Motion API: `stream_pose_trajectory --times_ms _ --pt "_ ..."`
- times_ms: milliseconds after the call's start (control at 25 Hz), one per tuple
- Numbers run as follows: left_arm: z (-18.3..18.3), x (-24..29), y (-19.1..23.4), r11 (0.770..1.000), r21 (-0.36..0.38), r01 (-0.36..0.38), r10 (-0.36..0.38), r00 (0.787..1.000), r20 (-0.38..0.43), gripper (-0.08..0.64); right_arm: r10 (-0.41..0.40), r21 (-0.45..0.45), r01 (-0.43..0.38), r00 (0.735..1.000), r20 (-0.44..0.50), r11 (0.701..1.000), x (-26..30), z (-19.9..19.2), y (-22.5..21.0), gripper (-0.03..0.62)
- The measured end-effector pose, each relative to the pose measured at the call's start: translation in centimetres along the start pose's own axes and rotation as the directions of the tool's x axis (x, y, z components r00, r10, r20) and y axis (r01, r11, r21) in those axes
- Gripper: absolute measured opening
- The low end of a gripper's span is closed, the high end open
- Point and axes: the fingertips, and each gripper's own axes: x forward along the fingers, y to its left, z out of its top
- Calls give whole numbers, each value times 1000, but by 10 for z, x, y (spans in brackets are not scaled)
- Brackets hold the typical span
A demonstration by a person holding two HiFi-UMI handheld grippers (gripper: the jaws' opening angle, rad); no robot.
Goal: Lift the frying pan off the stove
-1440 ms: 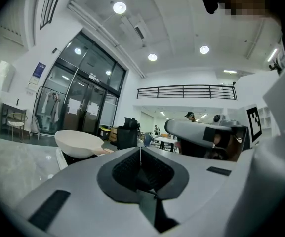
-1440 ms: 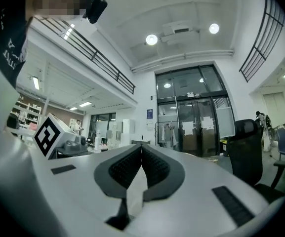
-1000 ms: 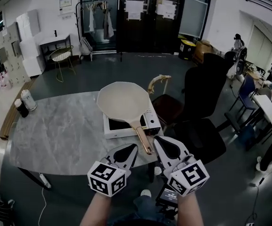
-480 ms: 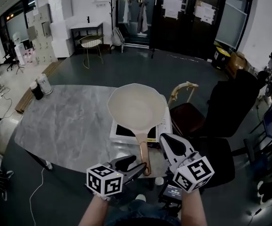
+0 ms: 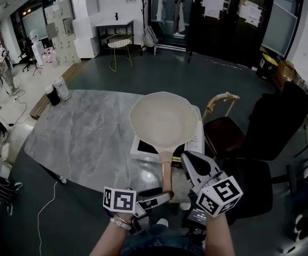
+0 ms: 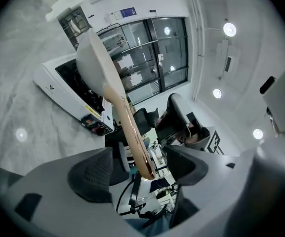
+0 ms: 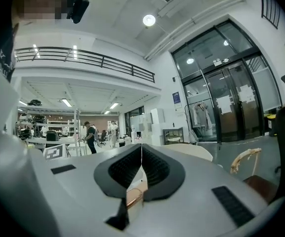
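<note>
A cream frying pan [image 5: 163, 120] sits on a white induction stove [image 5: 143, 152], its copper handle [image 5: 167, 176] pointing toward me. My left gripper [image 5: 156, 195] lies turned on its side at the handle's end. In the left gripper view the handle [image 6: 127, 127] runs between the jaws of the left gripper [image 6: 140, 164], which are opening; neither pad touches it. My right gripper [image 5: 190, 161] hovers just right of the handle, shut with nothing in it. In the right gripper view the right gripper [image 7: 141, 174] shows closed pads, with the handle's tip [image 7: 132, 196] below them.
The stove stands near the front right edge of a grey marble table [image 5: 84, 132]. Two canisters [image 5: 57, 92] stand at its far left end. A brown chair [image 5: 226, 129] and a black office chair [image 5: 271, 124] are close on the right.
The left gripper has rolled onto its side and its jaws have opened around the handle's end. The right gripper stays shut beside the handle. The head view has shifted left.
</note>
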Motion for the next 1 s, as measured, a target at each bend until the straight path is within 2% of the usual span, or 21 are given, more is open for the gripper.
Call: stream_pose_trajectory --times_ms 40,120,240,360,440,560,720,1000 --pt "-2 2 1 1000 -13 -3 3 1000 -1 335 -3 5 3 1000 0 1000 -1 -1 -1 25" --pt "-3 5 2 998 -63 11 -10 1000 16 149 -13 23 13 1000 5 1000 -4 -3 -7 25" --pt "-3 5 3 995 -95 19 -16 999 28 127 -26 91 27 1000 -7 996 -7 -8 -14 26" --pt "-3 5 3 995 -97 18 -15 999 31 126 20 186 -11 999 -44 983 -4 -21 -19 40" --pt "-3 5 3 996 -94 8 -5 1000 29 126 70 280 -49 995 -65 959 -1 -33 -22 190" --pt "-3 7 0 995 -99 13 -9 999 34 126 118 444 -75 990 -71 893 4 -44 -28 237" --pt "-2 6 -1 996 -90 0 2 1000 31 127 206 648 -104 975 -82 755 17 -59 -32 256" --pt "-2 5 -2 997 -77 -25 27 999 26 127 288 808 -1 935 -208 589 30 -104 -41 264"
